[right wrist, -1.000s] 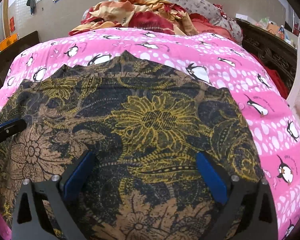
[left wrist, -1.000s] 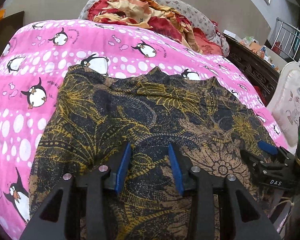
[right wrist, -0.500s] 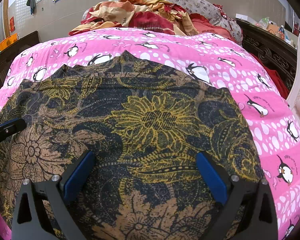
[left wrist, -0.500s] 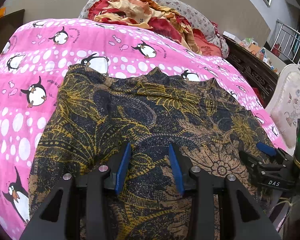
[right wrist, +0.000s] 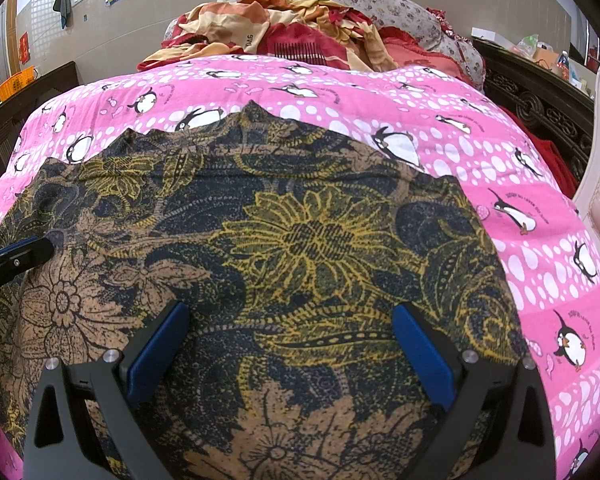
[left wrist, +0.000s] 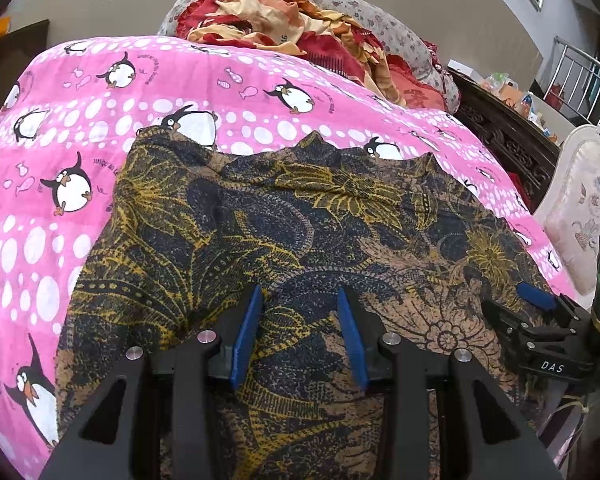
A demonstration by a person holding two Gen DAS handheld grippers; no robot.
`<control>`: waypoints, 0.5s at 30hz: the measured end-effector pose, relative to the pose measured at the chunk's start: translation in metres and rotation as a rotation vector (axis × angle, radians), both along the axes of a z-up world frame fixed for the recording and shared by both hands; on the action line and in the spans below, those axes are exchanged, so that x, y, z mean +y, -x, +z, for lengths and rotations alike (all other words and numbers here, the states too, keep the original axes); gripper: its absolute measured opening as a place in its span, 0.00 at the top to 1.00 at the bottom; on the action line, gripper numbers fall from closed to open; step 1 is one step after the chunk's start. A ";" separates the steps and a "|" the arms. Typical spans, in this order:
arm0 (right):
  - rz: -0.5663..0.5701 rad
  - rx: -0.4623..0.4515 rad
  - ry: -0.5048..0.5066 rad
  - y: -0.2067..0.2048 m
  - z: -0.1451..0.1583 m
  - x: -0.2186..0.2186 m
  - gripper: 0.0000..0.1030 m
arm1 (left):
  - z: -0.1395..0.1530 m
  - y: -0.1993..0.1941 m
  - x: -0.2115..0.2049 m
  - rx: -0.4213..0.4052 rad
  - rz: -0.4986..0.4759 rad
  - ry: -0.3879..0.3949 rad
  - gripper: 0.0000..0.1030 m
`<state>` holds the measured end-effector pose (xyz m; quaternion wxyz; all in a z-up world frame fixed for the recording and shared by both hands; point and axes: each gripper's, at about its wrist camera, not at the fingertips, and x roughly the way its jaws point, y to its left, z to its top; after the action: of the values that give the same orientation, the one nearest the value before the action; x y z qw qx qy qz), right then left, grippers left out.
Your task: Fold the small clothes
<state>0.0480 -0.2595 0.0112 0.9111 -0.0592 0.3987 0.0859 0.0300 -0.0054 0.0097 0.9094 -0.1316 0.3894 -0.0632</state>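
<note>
Our left gripper [left wrist: 298, 334] hangs with jaws partly open and our right gripper [right wrist: 290, 344] with jaws wide, both empty above the patterned garment [right wrist: 300, 240] spread flat on the pink bedspread [right wrist: 540, 184]; beyond, crumpled blankets [right wrist: 284, 28].

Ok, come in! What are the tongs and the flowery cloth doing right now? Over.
Both tongs open, left, right, over the flowery cloth. Cloth spread flat on the pink penguin blanket, unfolded. Nothing lying on it.
</note>
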 end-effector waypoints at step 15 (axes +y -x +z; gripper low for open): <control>0.001 0.000 0.002 0.000 0.000 0.000 0.00 | -0.001 0.000 0.000 -0.004 0.001 0.013 0.82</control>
<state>0.0476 -0.2596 0.0115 0.9110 -0.0603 0.3989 0.0857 0.0296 -0.0055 0.0092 0.9094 -0.1377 0.3869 -0.0655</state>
